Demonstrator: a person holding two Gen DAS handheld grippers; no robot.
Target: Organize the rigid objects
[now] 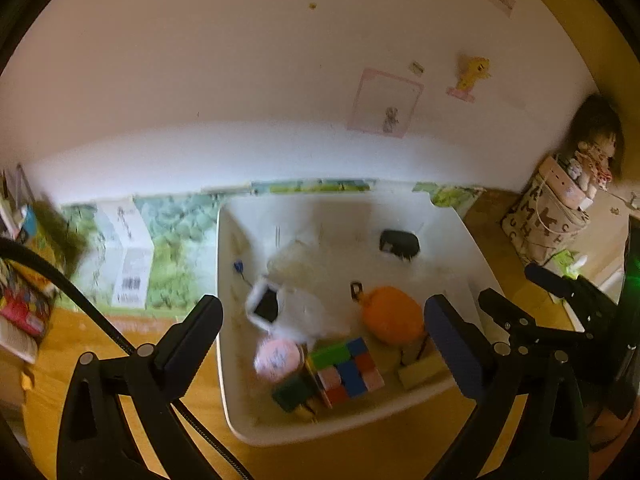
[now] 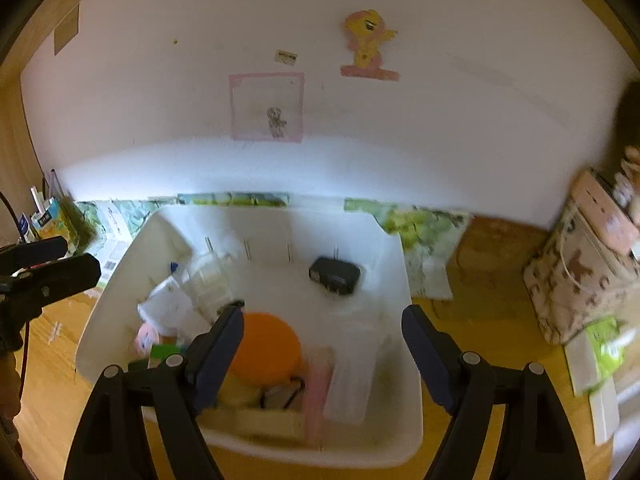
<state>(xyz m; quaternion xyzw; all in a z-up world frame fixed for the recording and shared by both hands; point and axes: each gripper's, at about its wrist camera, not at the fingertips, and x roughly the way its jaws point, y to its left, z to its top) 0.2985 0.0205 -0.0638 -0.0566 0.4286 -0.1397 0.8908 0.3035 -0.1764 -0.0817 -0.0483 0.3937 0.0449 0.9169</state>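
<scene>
A white bin (image 1: pixel 222 280) (image 2: pixel 114 304) stands on the wooden table and holds the rigid things. In it lie a many-coloured cube (image 1: pixel 348 372), an orange round case (image 1: pixel 394 314) (image 2: pixel 268 344), a pink ball (image 1: pixel 277 358), a black adapter (image 1: pixel 400 243) (image 2: pixel 335 275), a white device with a dark screen (image 1: pixel 266 306), a green block (image 1: pixel 294 392) and a yellow block (image 1: pixel 420 372). My left gripper (image 1: pixel 324 308) hangs open over the bin's near half, with nothing pressed between its fingers. My right gripper (image 2: pixel 324 314) is open above the bin's right half, its left finger beside the orange case.
A patterned fabric bag (image 1: pixel 544 220) (image 2: pixel 580 276) stands at the right by the wall. A white carton with a barcode (image 1: pixel 130 256) lies left of the bin on a green mat. Books (image 1: pixel 20 304) sit at the far left. A green tissue pack (image 2: pixel 604 344) lies right.
</scene>
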